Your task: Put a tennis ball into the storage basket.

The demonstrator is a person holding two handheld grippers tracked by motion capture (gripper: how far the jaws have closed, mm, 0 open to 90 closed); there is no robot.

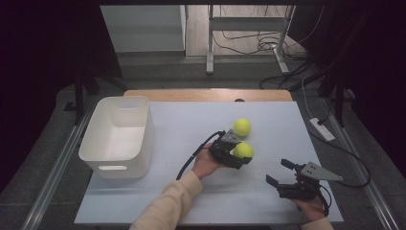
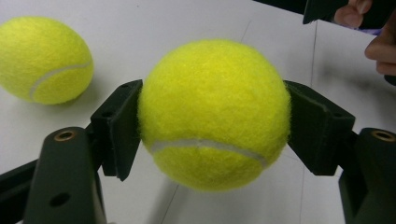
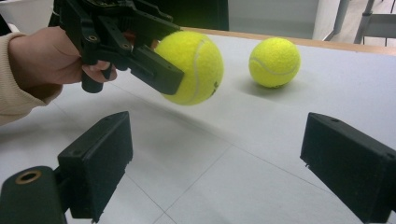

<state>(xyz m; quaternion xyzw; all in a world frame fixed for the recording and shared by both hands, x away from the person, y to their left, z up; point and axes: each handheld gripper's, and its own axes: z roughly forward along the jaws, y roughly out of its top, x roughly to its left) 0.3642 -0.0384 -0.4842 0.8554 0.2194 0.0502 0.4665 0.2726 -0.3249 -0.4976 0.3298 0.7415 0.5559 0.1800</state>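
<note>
A yellow tennis ball (image 1: 244, 150) (image 2: 212, 114) (image 3: 192, 66) hangs just above the white table, clamped between the jaws of my left gripper (image 1: 242, 154) (image 2: 212, 126) (image 3: 159, 70). A second tennis ball (image 1: 242, 127) (image 2: 43, 59) (image 3: 274, 62) rests on the table just beyond it, apart from the gripper. My right gripper (image 1: 280, 173) (image 3: 224, 163) sits at the front right of the table, open, with nothing between its jaws and aimed toward both balls.
A white plastic bin (image 1: 117, 136) stands at the table's left side, with nothing seen inside. A power strip (image 1: 321, 128) and cables lie on the floor to the right. Bare tabletop (image 1: 191, 120) lies between the bin and the balls.
</note>
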